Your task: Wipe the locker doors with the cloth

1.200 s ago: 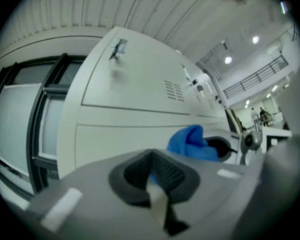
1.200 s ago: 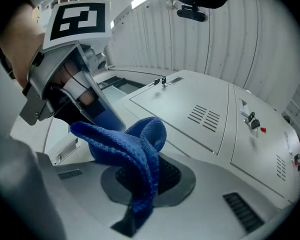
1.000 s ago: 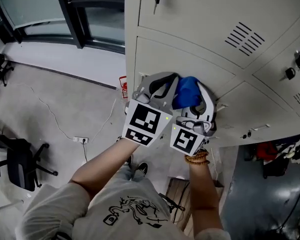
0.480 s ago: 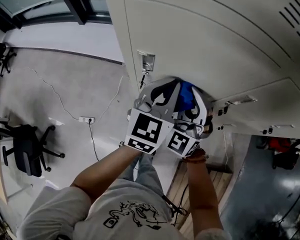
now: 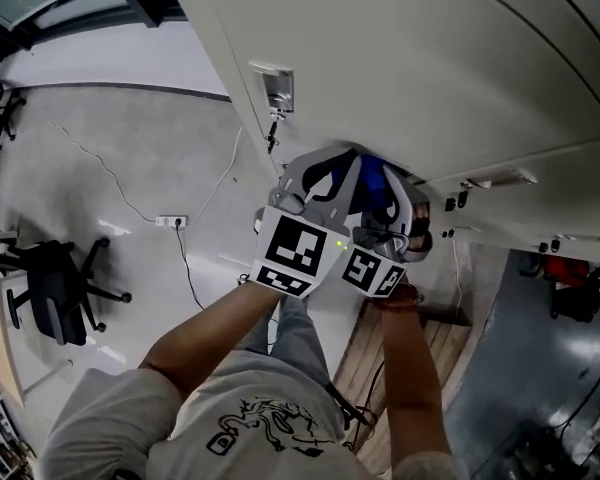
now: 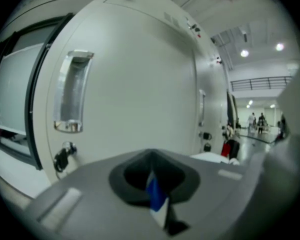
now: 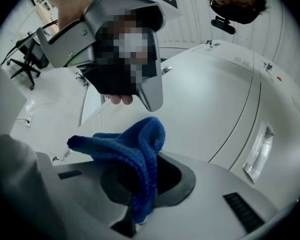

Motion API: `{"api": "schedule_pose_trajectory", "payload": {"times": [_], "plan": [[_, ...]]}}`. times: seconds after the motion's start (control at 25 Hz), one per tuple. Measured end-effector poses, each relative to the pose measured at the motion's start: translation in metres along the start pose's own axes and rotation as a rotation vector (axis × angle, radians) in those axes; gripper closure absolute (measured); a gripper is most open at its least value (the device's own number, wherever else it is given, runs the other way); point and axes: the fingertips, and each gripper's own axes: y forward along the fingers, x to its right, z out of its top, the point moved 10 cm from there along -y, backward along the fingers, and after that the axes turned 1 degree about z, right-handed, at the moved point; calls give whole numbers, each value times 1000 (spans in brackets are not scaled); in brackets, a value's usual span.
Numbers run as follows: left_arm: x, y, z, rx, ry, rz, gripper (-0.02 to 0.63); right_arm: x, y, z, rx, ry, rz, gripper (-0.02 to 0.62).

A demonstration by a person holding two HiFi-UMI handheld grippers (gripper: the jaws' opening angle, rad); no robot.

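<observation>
Both grippers are held side by side against the lower cream locker door (image 5: 400, 58). My right gripper (image 5: 388, 173) is shut on a bunched blue cloth (image 5: 380, 183), which sits against the door. In the right gripper view the cloth (image 7: 135, 154) loops up out of the right gripper (image 7: 140, 196), and the left gripper (image 7: 151, 98) hangs just above the cloth, apart from it. My left gripper (image 5: 328, 163) is shut. Its own view shows a thin blue sliver in the seam of the left gripper (image 6: 152, 186), facing the door (image 6: 140, 84).
A recessed metal handle (image 5: 277, 86) with a key below it sits up-left of the grippers; it shows as the handle (image 6: 72, 91) in the left gripper view. An office chair (image 5: 55, 293), a power strip (image 5: 170, 222) and its cable lie on the floor at left. Wooden boards (image 5: 450, 343) lie lower right.
Both grippers, still together with the cloth, have gone down the locker front, from the upper doors to a spot below the handle. The head camera has dropped closer to the door.
</observation>
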Motion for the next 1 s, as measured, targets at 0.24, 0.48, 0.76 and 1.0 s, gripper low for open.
{"api": "schedule_pose_trajectory", "payload": {"times": [0.24,0.48,0.76,1.0], "plan": [[10,-4,34,57,16,-8,603,33,-10,4,-40,-2,-2,566],[11,-19,76,115,37,-2,603,78,-19,40,-9,0,-53,566],[2,-40,126,200,77,9,603,142,-24,101,51,15,-160,566],[-8,-58,172,285,120,19,603,203,-31,150,140,27,-284,566]]}}
